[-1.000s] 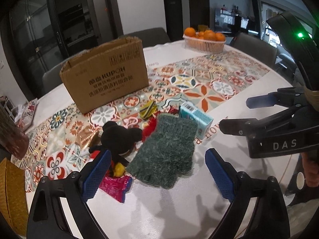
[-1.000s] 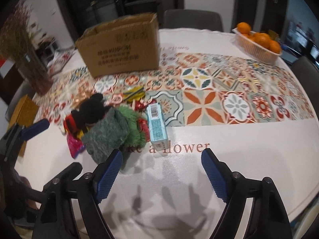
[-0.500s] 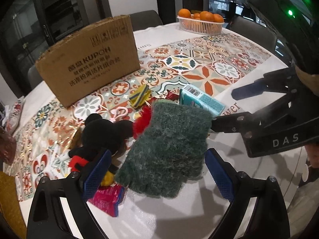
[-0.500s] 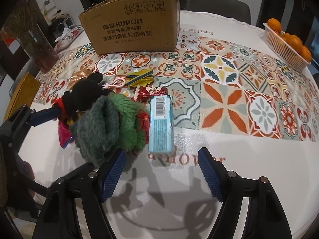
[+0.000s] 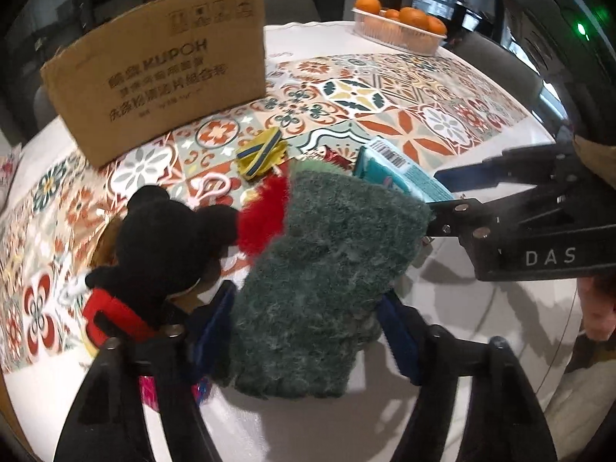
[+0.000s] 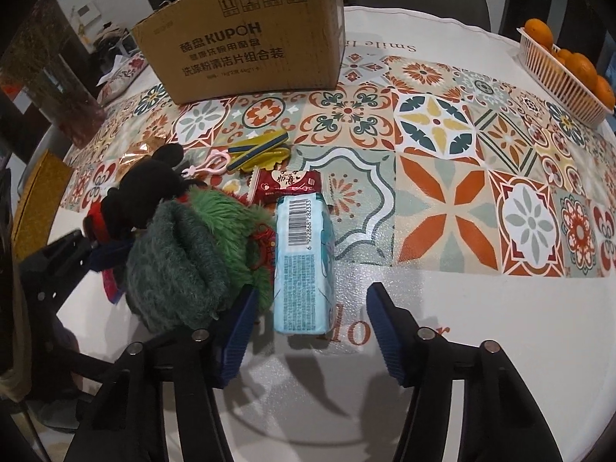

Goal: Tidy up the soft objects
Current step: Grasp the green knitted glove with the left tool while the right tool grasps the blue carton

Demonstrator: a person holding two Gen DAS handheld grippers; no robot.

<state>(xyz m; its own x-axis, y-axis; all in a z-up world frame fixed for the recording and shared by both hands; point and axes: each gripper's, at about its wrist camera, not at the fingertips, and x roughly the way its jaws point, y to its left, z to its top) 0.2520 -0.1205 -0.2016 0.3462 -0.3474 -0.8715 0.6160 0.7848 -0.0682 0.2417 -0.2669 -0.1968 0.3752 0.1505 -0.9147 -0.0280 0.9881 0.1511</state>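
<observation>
Dark green knitted glove [image 5: 327,281]: fuzzy, flecked wool, thick, bunched into a hump; in the right wrist view [image 6: 177,265] it shows a rolled fold. It lies near the table's front edge, at the 6 o'clock end of the patterned runner [image 6: 442,177].

Left gripper [image 5: 308,327]: jaws have just been closing and stand narrow, one blue pad on each flank of the glove. Both pads touch the wool and the glove bulges between them, so it reads as gripped.

Right gripper [image 6: 308,327]: jaws have just been closing and stand half-wide. The light blue tissue pack [image 6: 304,258] lies just ahead of the gap, at 12 o'clock; neither pad touches it. The left pad sits just beside the glove's edge.

Neighbours of the glove:
- black plush mouse [image 5: 165,246] with red trousers, at 9 o'clock, touching;
- brighter green furry item [image 6: 231,215] under and behind it, at 12 o'clock;
- red snack packet [image 6: 287,184] and yellow-blue band [image 6: 258,150], further toward 12 o'clock.

Cardboard box [image 6: 246,38]: upright at 12 o'clock, well apart from the pile.

Basket of oranges [image 6: 566,61]: at 2 o'clock by the far rim.

Open room: bare white table [image 6: 481,327] from 3 to 6 o'clock of the tissue pack, up to the curved edge.
</observation>
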